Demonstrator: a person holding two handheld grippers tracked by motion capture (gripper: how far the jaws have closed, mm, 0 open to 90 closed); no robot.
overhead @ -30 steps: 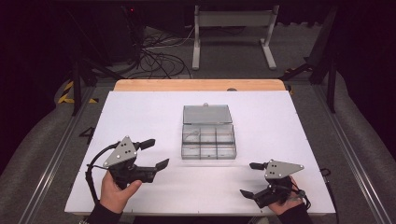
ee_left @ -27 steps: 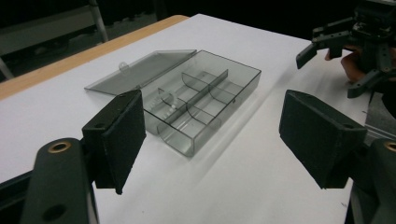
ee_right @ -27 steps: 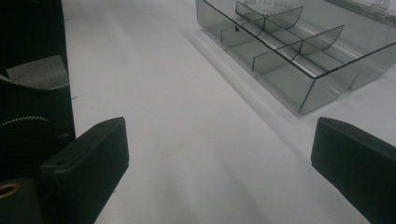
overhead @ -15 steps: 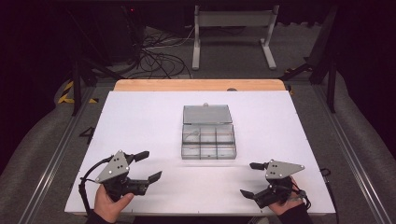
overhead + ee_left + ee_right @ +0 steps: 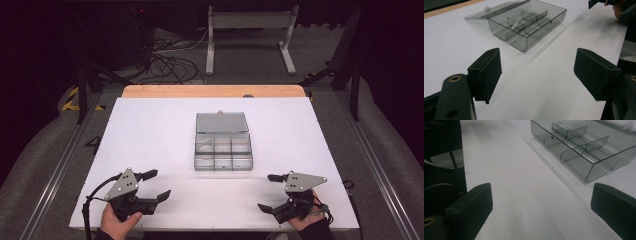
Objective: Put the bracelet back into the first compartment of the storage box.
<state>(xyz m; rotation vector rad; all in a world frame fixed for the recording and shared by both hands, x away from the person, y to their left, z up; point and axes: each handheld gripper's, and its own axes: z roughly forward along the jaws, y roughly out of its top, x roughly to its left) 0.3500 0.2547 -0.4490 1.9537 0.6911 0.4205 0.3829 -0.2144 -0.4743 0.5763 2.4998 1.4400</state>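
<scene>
We see a clear smoky plastic organizer box [image 5: 223, 150] sitting mid-table on the white table top [image 5: 150, 135], lid [image 5: 221, 122] flipped open flat on the far side. Dividers split the box into small compartments. From the high view we spot something thin and pale in the far-left compartment; the left gripper view shows it better as a small white beaded item [image 5: 514, 24], too small to identify. In the right gripper view the same spot is only a blurry pale curve [image 5: 569, 124] at the far wall. The left gripper view also picks up a small round hole in the box's side wall and the lid's tab [image 5: 487, 8]; the high view gives just a tiny bump at the lid's far edge.

Left gripper [image 5: 156, 184] sits near the front-left corner of the table, held by a hand [image 5: 117, 222], jaws spread wide, nothing between them. Its own view confirms: both black pads [image 5: 488, 72] well apart over bare table, box ahead. Right gripper [image 5: 269, 192] is near the front-right, hand [image 5: 302, 220] under it, jaws likewise released and empty; its view has the box [image 5: 584, 147] close ahead to the right. Both grippers are well apart from the box. The left gripper view catches the other gripper [image 5: 614, 7] at top right.

A wooden strip [image 5: 212, 91] edges the table's far side; cables [image 5: 170, 55] and a white stand [image 5: 250, 30] lie on the floor beyond.
</scene>
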